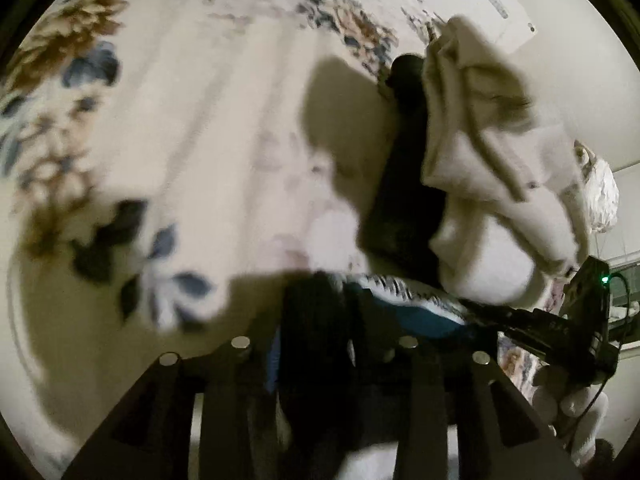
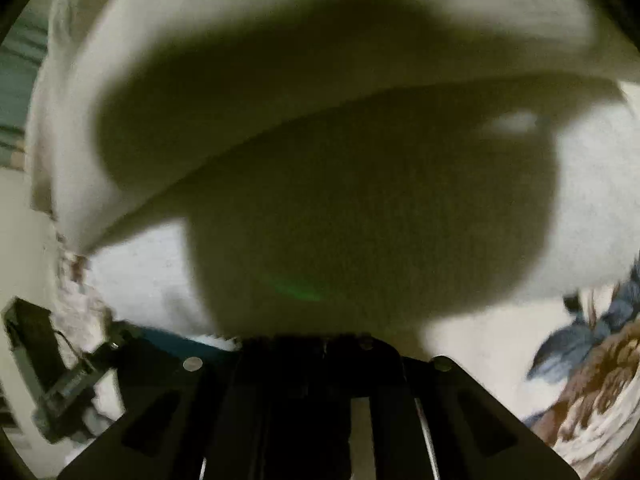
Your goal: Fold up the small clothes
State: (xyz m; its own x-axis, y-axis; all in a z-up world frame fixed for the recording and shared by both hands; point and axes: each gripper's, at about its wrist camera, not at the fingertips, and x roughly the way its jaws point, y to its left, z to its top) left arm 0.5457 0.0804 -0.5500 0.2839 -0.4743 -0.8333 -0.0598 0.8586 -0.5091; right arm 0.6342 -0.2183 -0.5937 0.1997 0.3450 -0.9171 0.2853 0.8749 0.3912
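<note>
My left tongs (image 1: 320,300): dark cloth (image 1: 316,360) bunched between jaws, grip itself too blurred to call. My right tongs (image 2: 320,344): tips lost in shadow, can't tell gap or hold. White garment (image 1: 480,168) hangs crumpled beside left tongs, above flowered bedsheet (image 1: 160,120). No neat fold visible; I judge folding mostly ahead.

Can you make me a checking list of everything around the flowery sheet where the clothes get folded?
Surface: flowery sheet, blurred.
Job's things: crumpled cream garment beside a dark garment; blue cloth near the grippers.
Clutter: nothing seen.
Grippers: left gripper has dark cloth between its fingers; right gripper faces a pale cloth; grip unclear on both.
Cables: thin black cable by the right gripper.
Surroundings: pale wall.
</note>
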